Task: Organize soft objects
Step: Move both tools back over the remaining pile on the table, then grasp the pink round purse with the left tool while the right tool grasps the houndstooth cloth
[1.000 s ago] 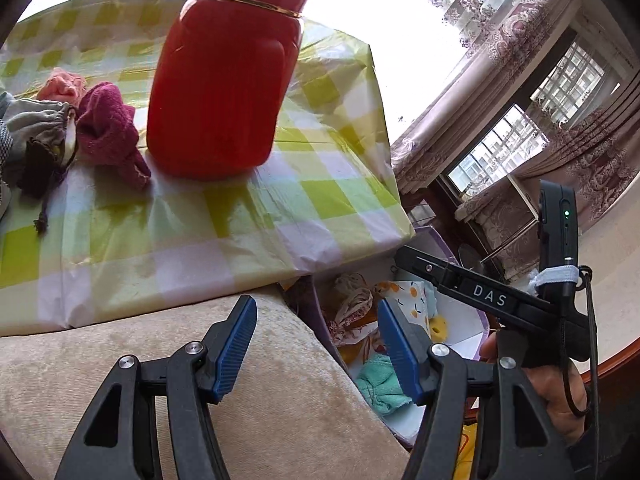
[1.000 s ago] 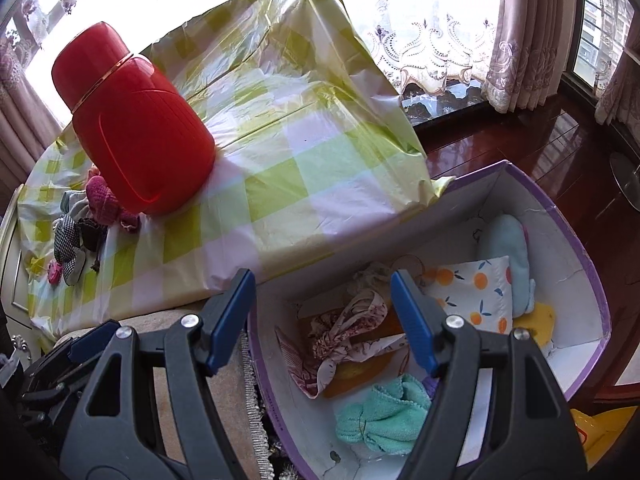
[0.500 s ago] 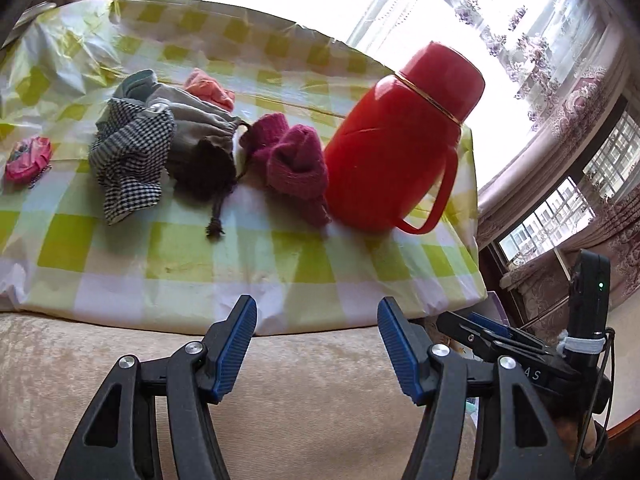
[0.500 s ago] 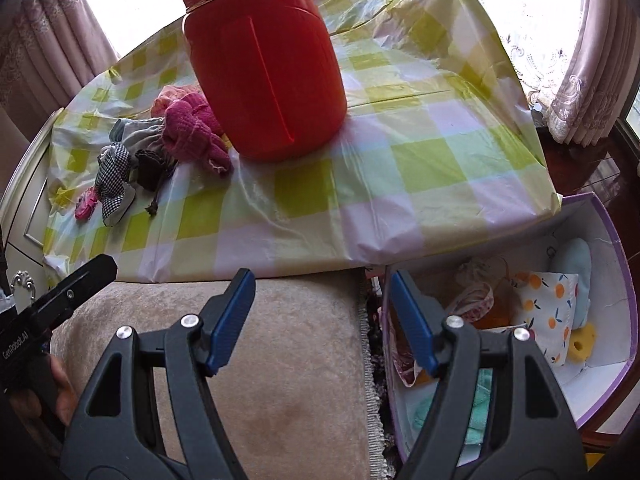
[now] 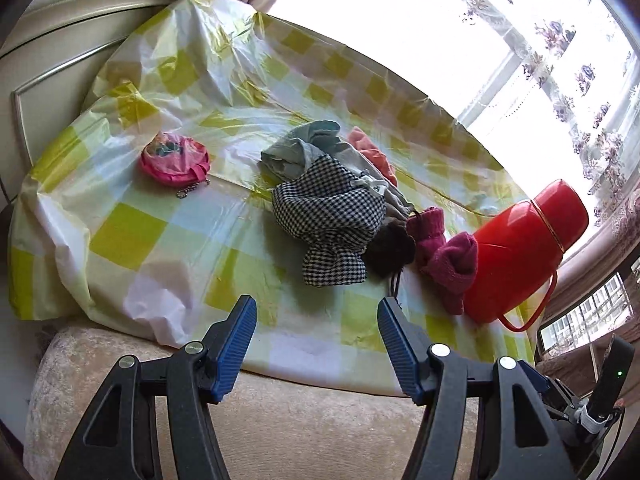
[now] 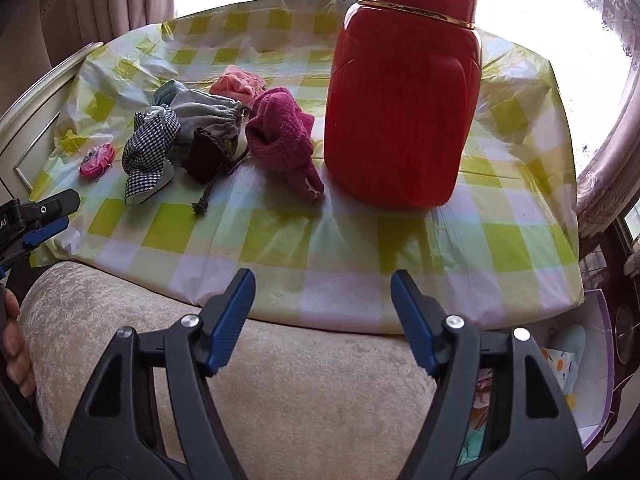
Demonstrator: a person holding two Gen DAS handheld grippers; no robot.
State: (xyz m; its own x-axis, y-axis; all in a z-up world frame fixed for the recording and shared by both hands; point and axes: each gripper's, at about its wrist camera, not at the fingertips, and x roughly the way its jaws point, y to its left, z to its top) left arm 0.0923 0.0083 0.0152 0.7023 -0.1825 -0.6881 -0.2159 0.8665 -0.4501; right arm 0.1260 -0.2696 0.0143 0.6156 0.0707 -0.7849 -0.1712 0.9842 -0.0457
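nearest in both wrist views sits a beige plush cushion (image 5: 300,420), under the tongs. the left gripper (image 5: 317,344) hangs above it with its blue-padded jaws spread wide and nothing between them; the right gripper (image 6: 322,320) does the same, jaws apart and empty, over the cushion's edge. low at the right of the right wrist view, beside the cushion, a white box with a purple rim (image 6: 604,344) holds several soft items, among them a pale blue one and an orange-print cloth.

past the cushion lies a table under a yellow-and-white checked plastic cloth (image 5: 132,236). on it, a heap of soft things is bunched together: a black-and-white houndstooth cloth (image 5: 332,216), a dark brown drawstring pouch (image 6: 204,156) touching it, a grey drawstring bag (image 6: 208,114) behind, a magenta knitted piece (image 6: 280,132) just beside a tall red thermos (image 6: 404,92), and a coral-pink cloth (image 6: 238,84) at the back. a small round pink pouch (image 5: 174,158) with a bead chain lies apart from the heap, toward the left.

beyond the table are curtains and a bright window (image 5: 440,20).
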